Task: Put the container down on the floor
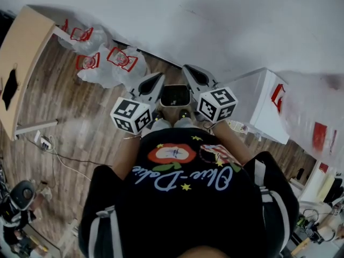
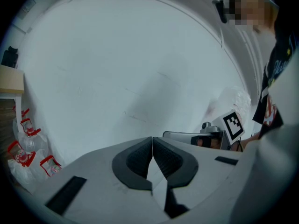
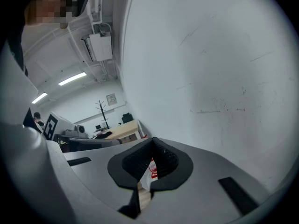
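1. The container [image 1: 257, 104], a white box with a red label on its side, appears to rest on the wooden floor [image 1: 80, 128] at the foot of the white wall [image 1: 215, 20]. It is upright and to the right of the person's hands.
2. Nothing touches it. The right gripper [image 3: 152, 146] is closed with its pads together and nothing pinched. The red print showing in the gap below the pads is something in the background.
3. The left gripper [image 2: 153, 141] is likewise closed and empty, facing bare wall.
4. In the head view both grippers sit side by side near the person's chest, clear of the container and pointing toward the wall.
5. Judged from this, the set-down step looks finished, since the box is on the floor and free of both grippers. Nothing more seems called for than keeping the grippers clear of it.
6. Further off, clear plastic bags [image 1: 110, 63] with red print lie on the floor along the wall to the left. Beyond them stands a wooden counter [image 1: 24, 52], well apart from the container.
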